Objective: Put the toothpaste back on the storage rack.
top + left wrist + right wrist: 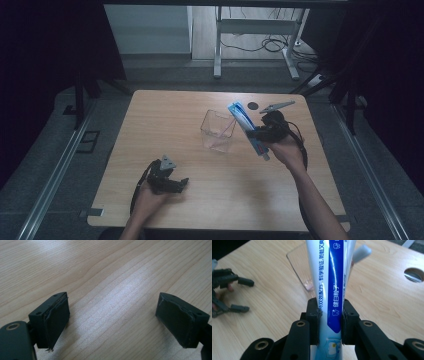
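toothpaste tube (332,287) clamped between right gripper (330,320) fingers (313,315).

**A:** What sort of room am I driving this in?

**B:** Looks like a lab or test bay to me. I see one bare wooden table (200,175) on grey floor, metal rails (55,175) running along both sides, dark curtains (45,45) at 9 and 3 o'clock, plus a desk frame (255,30) with loose cables (260,46) at 12 o'clock.
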The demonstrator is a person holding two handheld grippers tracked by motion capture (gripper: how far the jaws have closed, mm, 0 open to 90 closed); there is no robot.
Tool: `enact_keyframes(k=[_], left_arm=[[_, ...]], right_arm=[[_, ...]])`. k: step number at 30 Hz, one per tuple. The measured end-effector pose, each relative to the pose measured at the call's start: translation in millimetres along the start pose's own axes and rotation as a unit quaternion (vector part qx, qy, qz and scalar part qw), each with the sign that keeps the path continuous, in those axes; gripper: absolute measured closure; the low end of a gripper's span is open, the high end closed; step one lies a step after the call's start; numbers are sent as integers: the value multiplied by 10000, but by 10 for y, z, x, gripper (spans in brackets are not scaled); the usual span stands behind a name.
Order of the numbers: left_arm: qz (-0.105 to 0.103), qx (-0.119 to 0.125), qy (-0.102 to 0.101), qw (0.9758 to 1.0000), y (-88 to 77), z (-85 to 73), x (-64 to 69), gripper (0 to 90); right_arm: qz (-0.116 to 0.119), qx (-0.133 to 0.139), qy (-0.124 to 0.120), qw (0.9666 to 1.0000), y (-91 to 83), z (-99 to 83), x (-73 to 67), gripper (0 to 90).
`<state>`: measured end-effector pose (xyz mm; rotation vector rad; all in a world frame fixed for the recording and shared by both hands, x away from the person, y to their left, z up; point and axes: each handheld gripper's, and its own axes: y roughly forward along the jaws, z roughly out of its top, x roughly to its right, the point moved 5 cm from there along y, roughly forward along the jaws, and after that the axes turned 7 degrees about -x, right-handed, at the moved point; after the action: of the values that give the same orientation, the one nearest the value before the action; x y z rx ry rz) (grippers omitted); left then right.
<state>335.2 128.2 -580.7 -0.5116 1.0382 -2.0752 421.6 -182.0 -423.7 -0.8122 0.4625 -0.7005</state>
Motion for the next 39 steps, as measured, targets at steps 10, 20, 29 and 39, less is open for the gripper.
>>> enact_keyframes(k=[10,20,29,39], left_arm=[[-3,-2,1,10000,0,0,0,120],[-1,-6,-2,10000,-1,-1,0,120],[0,-13,7,10000,-2,0,-2,120],[0,-6,5,10000,-1,-1,-2,120]], right_arm=[[15,259,15,9997,49,274,-62,728],[9,481,-7,9988,123,496,-123,728],[13,590,-5,9983,292,723,-179,728],[-5,775,57,9970,460,913,-199,728]])
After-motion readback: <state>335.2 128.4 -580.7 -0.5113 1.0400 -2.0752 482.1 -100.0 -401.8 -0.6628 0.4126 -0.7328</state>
